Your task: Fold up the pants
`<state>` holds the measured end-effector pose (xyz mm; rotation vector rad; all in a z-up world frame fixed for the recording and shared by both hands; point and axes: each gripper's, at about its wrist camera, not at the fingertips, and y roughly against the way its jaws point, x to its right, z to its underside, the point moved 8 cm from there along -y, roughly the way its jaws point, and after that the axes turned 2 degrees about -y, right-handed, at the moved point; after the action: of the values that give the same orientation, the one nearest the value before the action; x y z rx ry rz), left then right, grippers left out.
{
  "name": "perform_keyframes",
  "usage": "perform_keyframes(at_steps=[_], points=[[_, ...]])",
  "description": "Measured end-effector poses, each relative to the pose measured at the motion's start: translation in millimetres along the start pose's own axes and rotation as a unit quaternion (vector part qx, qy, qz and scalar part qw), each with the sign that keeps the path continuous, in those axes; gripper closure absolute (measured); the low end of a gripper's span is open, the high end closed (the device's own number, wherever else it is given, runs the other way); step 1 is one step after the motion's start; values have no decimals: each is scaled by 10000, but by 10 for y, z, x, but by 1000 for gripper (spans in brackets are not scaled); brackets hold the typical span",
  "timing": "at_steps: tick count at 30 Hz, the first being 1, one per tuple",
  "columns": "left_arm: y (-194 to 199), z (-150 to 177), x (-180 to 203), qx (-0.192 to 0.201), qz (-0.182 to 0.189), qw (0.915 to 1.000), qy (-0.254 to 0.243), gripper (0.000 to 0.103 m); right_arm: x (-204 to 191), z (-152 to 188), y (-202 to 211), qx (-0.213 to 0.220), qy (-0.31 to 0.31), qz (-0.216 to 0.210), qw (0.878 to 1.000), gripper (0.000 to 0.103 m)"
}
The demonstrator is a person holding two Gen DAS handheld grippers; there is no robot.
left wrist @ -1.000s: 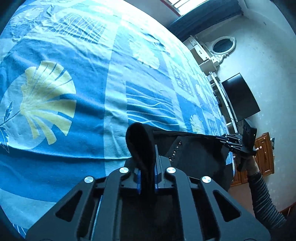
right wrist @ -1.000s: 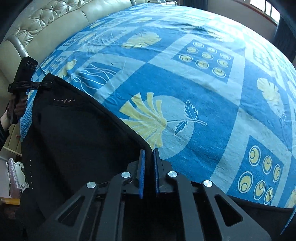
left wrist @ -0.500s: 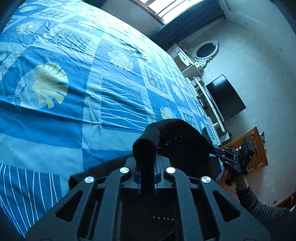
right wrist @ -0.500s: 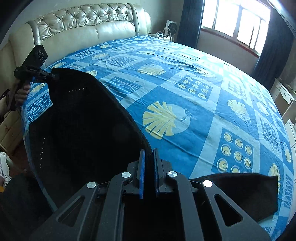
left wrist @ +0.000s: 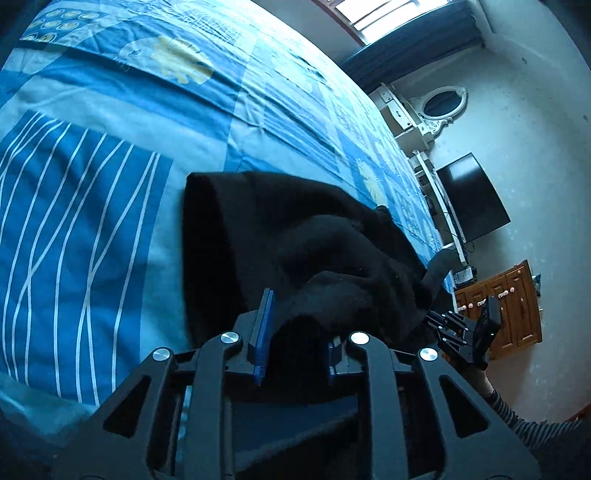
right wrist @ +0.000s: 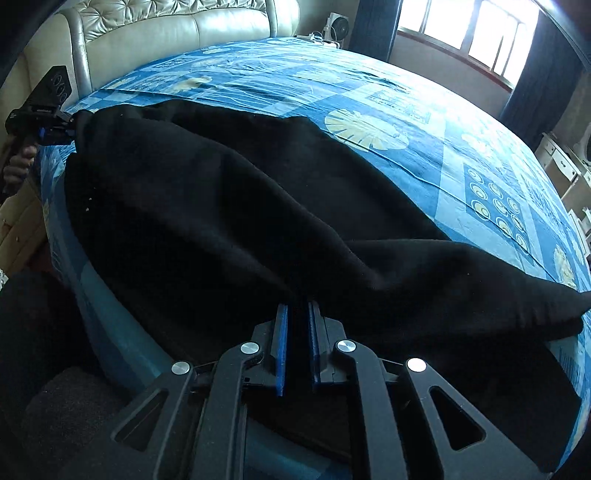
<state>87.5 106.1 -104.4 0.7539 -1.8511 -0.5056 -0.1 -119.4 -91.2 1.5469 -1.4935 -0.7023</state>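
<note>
Black pants (right wrist: pixel 229 206) lie spread across the near edge of a bed with a blue patterned cover (right wrist: pixel 406 110). My left gripper (left wrist: pixel 295 332) has its jaws parted, with a fold of the black fabric (left wrist: pixel 303 243) lying loose between the blue pads. It also shows in the right wrist view (right wrist: pixel 55 125) at the pants' far left end. My right gripper (right wrist: pixel 295 332) is shut on the pants' near edge. It shows in the left wrist view (left wrist: pixel 458 332) at the pants' far end.
A cream tufted headboard (right wrist: pixel 166 26) stands behind the bed. Windows with dark curtains (right wrist: pixel 480 33) are at the back right. A black screen (left wrist: pixel 472 199), white dresser with mirror (left wrist: pixel 436 107) and wooden cabinet (left wrist: pixel 513 302) line the wall beyond the bed.
Both grippers came down to the bed and the pants now lie spread on the cover. My left gripper's jaws have opened; the fabric sits loose between them.
</note>
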Motion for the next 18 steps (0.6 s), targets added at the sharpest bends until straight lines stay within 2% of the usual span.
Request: perform_keyframes(at_steps=[1, 2, 3, 4, 5, 6, 9, 11, 13, 15, 18], points=[[2, 51, -26, -4, -65, 10000, 38, 72, -7, 23, 18, -20, -38, 10, 10000, 87], [27, 118, -48, 6, -127, 9999, 87, 66, -18, 47, 44, -17, -75, 7, 10000, 81], [60, 163, -58, 27, -114, 9998, 136, 49, -24, 72, 84, -15, -163, -54, 9999, 69], [129, 205, -64, 125, -33, 9996, 238, 39, -25, 110, 123, -31, -274, -122, 9995, 63], [190, 235, -78, 200, -19, 9992, 353, 37, -19, 148, 163, -34, -386, -167, 9991, 55], [248, 257, -92, 275, 31, 9984, 484, 35, -7, 187, 207, -32, -533, -250, 9983, 52], [389, 361, -72, 477, 300, 9936, 979, 32, 84, 273, 314, 30, -1344, -759, 9880, 51], [405, 398, 27, 559, 421, 9913, 1118, 32, 183, 305, 343, 106, -2100, -1250, 9696, 50], [356, 406, 139, 616, 432, 9901, 1188, 31, 300, 320, 325, 171, -2802, -1665, 9452, 50], [262, 411, 222, 566, 419, 9894, 1270, 31, 382, 336, 291, 190, -3347, -1905, 9227, 50], [121, 400, 307, 557, 206, 9894, 1326, 31, 451, 344, 255, 258, -3923, -2255, 8914, 50]])
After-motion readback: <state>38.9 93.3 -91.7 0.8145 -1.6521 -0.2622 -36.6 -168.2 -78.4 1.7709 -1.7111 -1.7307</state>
